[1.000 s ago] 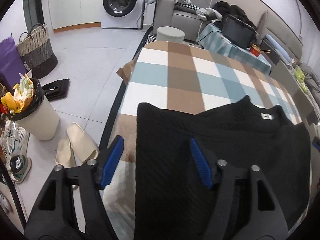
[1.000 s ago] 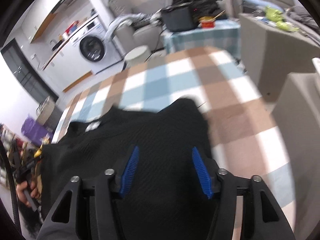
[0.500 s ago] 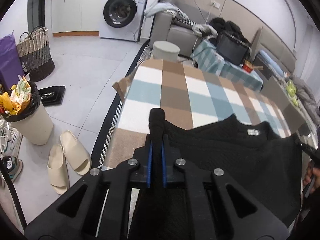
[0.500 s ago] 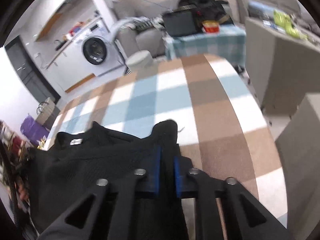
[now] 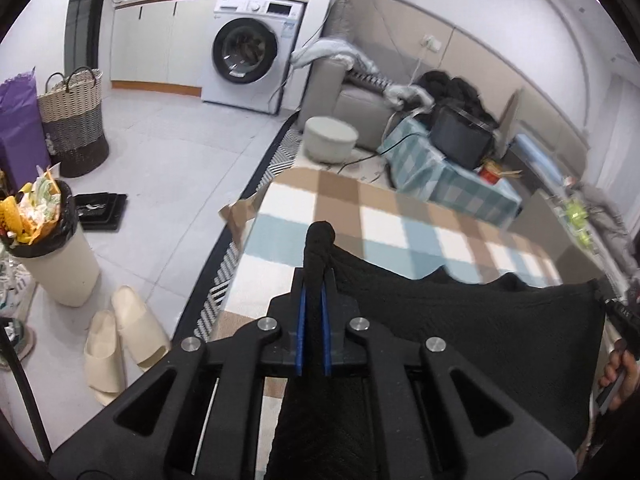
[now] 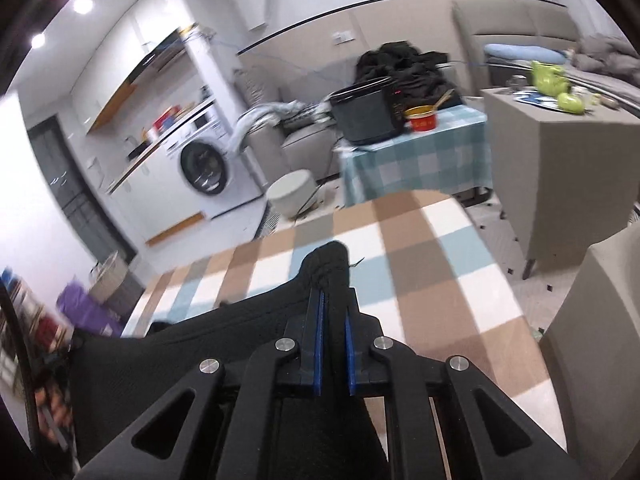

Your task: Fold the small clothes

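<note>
A black knit garment (image 5: 472,332) hangs stretched between my two grippers above a table with a brown, blue and white checked cloth (image 5: 384,216). My left gripper (image 5: 314,320) is shut on one bunched corner of the garment, which sticks out past the blue pads. My right gripper (image 6: 332,340) is shut on the other corner of the garment (image 6: 200,344), which also bunches beyond the pads. The garment's lower part still touches the checked cloth (image 6: 432,280). The far edge of the right gripper shows at the right of the left wrist view (image 5: 618,316).
Left of the table lie beige slippers (image 5: 124,340), a full waste bin (image 5: 48,248), a woven basket (image 5: 74,120) and a washing machine (image 5: 248,48). Beyond the table stand a round stool (image 5: 330,138), a sofa and a small table with a black pot (image 6: 366,114). A grey cabinet (image 6: 560,160) stands right.
Both grippers shut on the garment's corners and lifted it off the table. The views now tilt up towards the room.
</note>
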`<state>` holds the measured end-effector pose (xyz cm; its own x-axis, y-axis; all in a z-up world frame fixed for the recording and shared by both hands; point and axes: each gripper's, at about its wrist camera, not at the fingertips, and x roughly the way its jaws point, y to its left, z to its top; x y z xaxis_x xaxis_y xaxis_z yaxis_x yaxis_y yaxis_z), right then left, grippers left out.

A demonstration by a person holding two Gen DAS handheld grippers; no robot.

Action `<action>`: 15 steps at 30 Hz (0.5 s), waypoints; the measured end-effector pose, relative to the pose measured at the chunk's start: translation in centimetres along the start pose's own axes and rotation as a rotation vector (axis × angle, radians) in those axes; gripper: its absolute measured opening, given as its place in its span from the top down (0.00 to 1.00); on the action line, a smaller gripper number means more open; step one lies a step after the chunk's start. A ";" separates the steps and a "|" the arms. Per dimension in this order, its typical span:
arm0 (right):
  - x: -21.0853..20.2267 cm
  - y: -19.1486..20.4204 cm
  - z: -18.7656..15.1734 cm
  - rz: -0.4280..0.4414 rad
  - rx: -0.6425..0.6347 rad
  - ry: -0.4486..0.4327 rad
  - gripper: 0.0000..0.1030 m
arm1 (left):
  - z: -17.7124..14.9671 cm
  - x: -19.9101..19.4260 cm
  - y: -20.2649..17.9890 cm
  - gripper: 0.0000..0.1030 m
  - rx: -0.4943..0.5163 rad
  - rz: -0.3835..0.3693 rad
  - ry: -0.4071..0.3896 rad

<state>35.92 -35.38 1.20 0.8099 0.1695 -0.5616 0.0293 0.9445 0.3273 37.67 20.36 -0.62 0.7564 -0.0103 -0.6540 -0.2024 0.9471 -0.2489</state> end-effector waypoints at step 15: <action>-4.9 2.4 -9.1 -0.038 -0.146 0.257 0.46 | -8.0 -5.6 -0.5 0.42 0.045 0.061 0.090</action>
<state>26.71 -31.36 -2.15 0.6345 0.1809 -0.7515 -0.0426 0.9789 0.1997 28.56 17.33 -2.57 0.6842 0.0206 -0.7290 -0.2162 0.9604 -0.1759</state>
